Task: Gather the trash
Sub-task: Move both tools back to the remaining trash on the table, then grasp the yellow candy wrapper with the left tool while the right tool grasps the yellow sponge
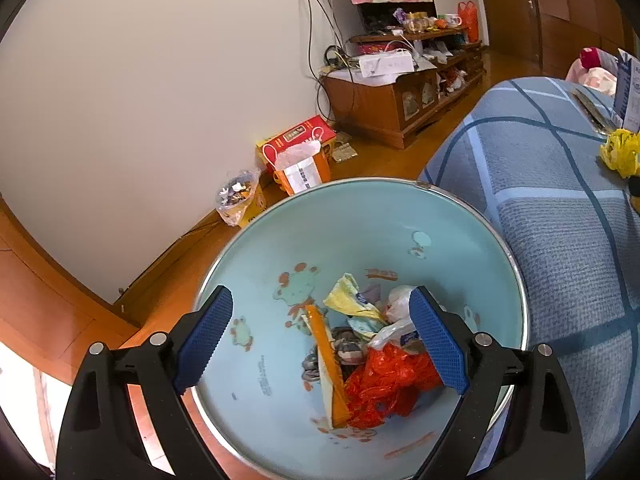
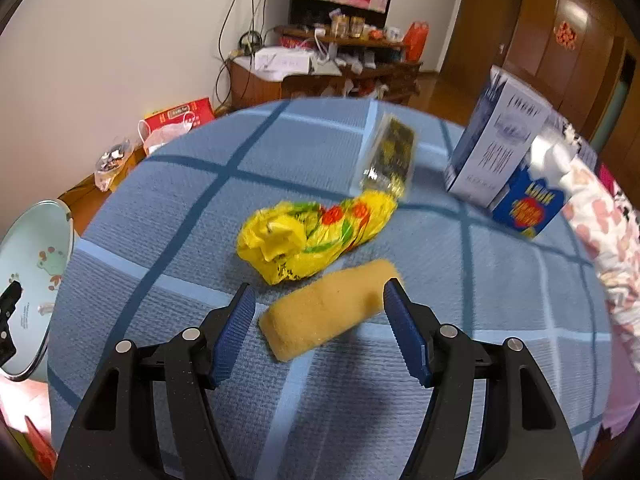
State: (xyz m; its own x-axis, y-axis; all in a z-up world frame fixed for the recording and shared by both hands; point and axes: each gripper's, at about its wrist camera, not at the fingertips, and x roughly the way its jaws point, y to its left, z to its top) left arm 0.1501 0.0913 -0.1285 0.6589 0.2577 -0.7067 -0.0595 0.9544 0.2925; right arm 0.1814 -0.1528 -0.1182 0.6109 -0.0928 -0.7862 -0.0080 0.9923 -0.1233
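A blue checked cloth (image 2: 304, 160) covers the round table, which stands in a room with a wooden floor (image 1: 380, 156) and a pale wall. A low wooden cabinet (image 1: 384, 108) piled with clutter and trailing cables sits against that wall, with a red box (image 1: 300, 136) and a clear bag of scraps (image 1: 236, 196) on the floor along the skirting.

The left gripper (image 1: 322, 338) hangs over the mouth of a pale blue bin (image 1: 360, 216) that stands just beside the table's edge. Its blue pads are spread wide with nothing between them. At the bottom of the bin lie a crumpled red bag (image 1: 384, 384), an orange strip (image 1: 326, 360) and pale wrappers (image 1: 356, 300).

The right gripper (image 2: 320, 312) is over the table, jaws wide apart, flanking a yellow sponge (image 2: 328, 312) that lies flat on the cloth; whether the pads touch it I cannot tell. Just beyond the sponge sits a crumpled yellow bag (image 2: 316, 236), then a shiny dark packet (image 2: 388, 156). Two cartons (image 2: 500, 152) stand near the far right edge. Bare cloth stretches left toward the bin.
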